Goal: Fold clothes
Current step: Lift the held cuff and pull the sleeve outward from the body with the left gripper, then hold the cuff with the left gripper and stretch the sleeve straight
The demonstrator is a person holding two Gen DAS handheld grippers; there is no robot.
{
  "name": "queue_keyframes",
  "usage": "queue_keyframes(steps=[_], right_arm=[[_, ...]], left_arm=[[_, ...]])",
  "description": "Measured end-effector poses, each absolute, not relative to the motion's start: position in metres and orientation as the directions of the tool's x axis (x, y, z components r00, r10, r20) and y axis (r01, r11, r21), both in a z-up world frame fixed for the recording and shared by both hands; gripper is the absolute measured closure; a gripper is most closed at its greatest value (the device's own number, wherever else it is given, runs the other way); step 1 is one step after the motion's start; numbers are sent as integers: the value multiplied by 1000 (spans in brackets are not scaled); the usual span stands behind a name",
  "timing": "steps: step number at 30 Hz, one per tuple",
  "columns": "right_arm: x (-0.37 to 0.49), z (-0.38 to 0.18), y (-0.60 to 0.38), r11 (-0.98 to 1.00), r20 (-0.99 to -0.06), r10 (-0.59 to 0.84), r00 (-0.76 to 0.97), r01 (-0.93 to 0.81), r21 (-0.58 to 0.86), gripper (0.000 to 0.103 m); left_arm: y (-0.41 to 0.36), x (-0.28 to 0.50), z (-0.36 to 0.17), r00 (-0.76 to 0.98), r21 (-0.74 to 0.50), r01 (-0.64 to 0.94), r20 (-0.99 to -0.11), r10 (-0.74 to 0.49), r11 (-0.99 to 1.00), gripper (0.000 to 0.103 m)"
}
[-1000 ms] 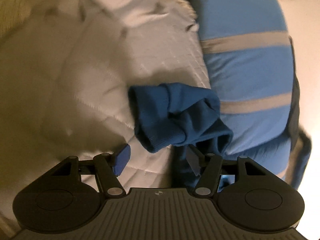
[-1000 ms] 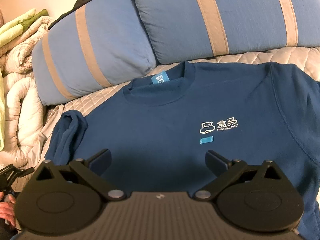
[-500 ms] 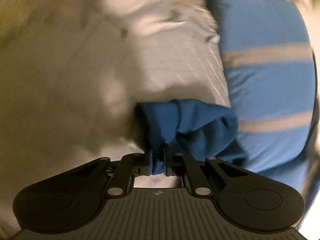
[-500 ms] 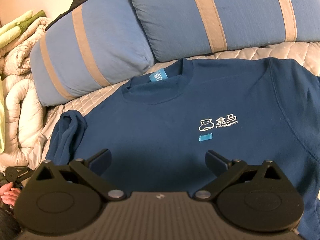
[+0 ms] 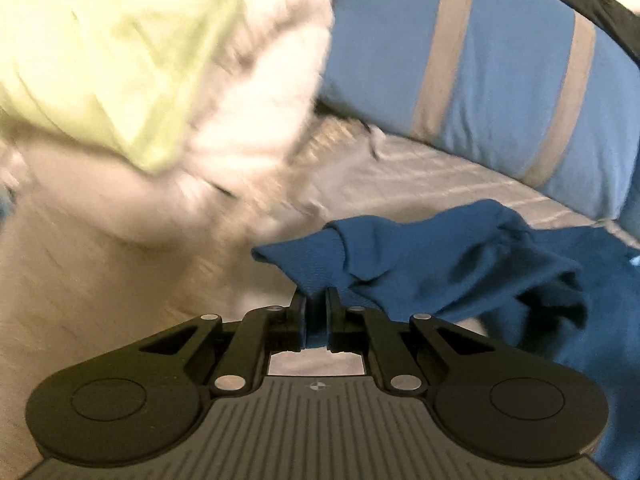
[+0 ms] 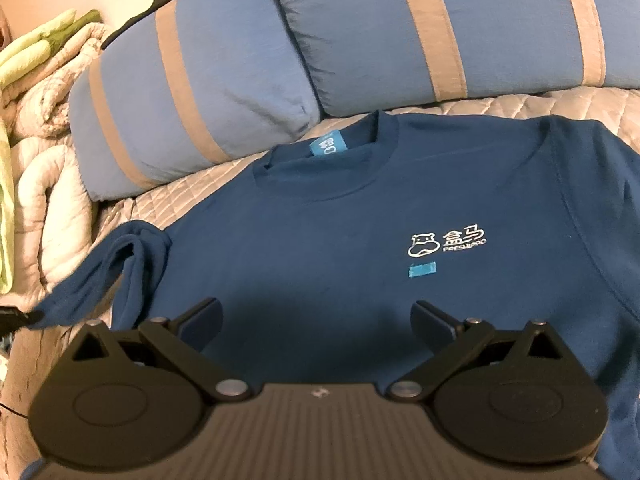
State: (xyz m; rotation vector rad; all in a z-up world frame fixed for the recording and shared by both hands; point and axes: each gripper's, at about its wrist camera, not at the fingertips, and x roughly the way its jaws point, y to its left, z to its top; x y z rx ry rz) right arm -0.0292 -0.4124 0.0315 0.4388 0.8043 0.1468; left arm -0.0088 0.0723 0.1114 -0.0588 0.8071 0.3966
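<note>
two blue pillows with tan stripes [image 6: 192, 92] [image 6: 460, 28] are propped at the head of the bed, on a quilted beige bedspread [image 6: 520, 104]. a rumpled cream quilt [image 6: 56, 200] and pale green bedding [image 6: 28, 52] are piled at the left.

Print on the sweatshirt [image 6: 360, 240]
A white logo [image 6: 446, 243] on the chest shows a hippo head, the characters 盒马 and "FRESHIPPO" beneath; the light-blue neck label [image 6: 328, 145] carries white print too small to read.

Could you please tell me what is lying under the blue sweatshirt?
A quilted bedspread shows around the sweatshirt, up to the pillows. Whatever lies beneath its body is covered.
</note>
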Motion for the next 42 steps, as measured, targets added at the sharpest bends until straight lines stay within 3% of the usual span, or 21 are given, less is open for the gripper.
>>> queue_keyframes(steps=[13, 26, 36, 40, 42], right_arm=[[-33, 40, -409, 891, -614, 315, 724, -3, 454, 0], [-33, 39, -412, 881, -616, 312, 724, 24, 473, 0], [-34, 39, -402, 908, -629, 307, 714, -23, 418, 0], [-36, 42, -390, 932, -628, 300, 718, -82, 353, 0], [-39, 44, -384, 940, -620, 299, 726, -111, 324, 0]], left_arm=[[149, -63, 146, 556, 262, -521, -618, 555, 813, 95], [217, -119, 132, 465, 264, -627, -627, 625, 733, 95], [241, -126, 78, 390, 241, -662, -697, 602, 709, 94], [246, -131, 66, 395, 205, -705, -681, 616, 679, 91], [247, -140, 66, 419, 160, -729, -664, 619, 665, 81]])
